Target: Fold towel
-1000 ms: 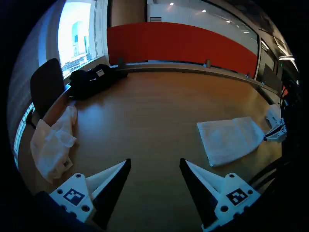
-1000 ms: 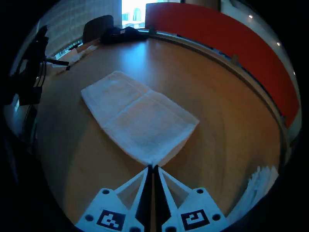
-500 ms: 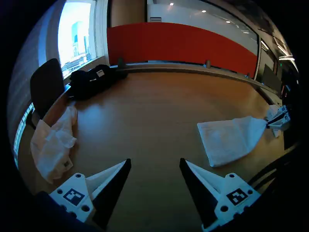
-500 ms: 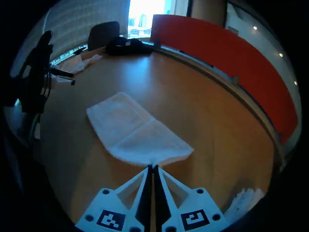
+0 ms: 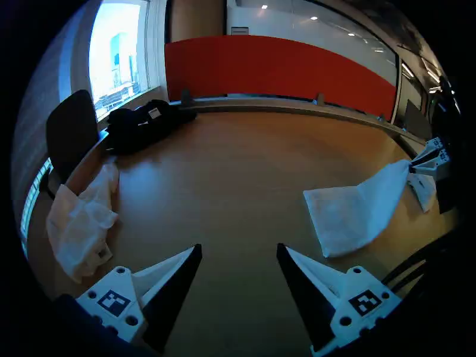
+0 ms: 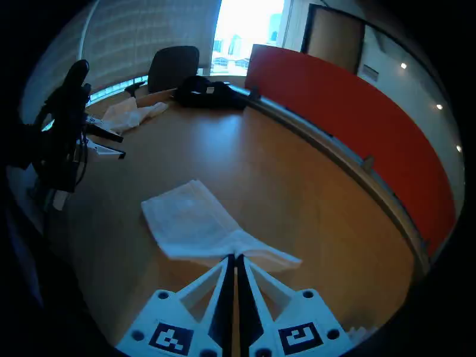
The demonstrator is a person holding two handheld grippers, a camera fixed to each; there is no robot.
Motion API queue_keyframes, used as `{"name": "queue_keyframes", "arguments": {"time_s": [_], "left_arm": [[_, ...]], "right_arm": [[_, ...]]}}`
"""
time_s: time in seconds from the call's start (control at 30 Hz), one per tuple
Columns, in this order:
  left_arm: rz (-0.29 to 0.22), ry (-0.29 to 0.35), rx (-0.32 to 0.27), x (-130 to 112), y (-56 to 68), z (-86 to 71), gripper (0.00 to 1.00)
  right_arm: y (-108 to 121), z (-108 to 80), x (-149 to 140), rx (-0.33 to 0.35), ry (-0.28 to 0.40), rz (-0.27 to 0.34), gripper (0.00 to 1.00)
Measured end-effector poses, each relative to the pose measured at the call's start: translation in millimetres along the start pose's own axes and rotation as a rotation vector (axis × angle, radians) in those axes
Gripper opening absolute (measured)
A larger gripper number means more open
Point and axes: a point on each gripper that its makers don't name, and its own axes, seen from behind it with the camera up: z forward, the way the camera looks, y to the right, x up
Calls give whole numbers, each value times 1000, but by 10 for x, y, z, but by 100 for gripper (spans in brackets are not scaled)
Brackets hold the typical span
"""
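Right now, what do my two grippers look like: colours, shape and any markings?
Both look alike. The left gripper has two white plastic fingers, wedge-shaped and tapering to points, with black inner faces. Each finger base carries a square black-and-white marker tag with small round holes around it. The right gripper has the same white wedge fingers, black inner faces and tags.

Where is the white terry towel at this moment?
The white terry towel lies on the wooden table at the right of the left gripper view, its far corner held raised by the right gripper.
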Motion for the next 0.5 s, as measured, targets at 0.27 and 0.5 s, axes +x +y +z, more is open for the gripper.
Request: {"name": "queue_keyframes", "arguments": {"time_s": [0.27,0.5], "left_arm": [[4,5,-7,7,1,4,93],[12,10,-17,14,41,8,93]], "right_arm": [[-61,69,138,26,8,-18,9],[-222,200,337,79,25,-34,8]]}}
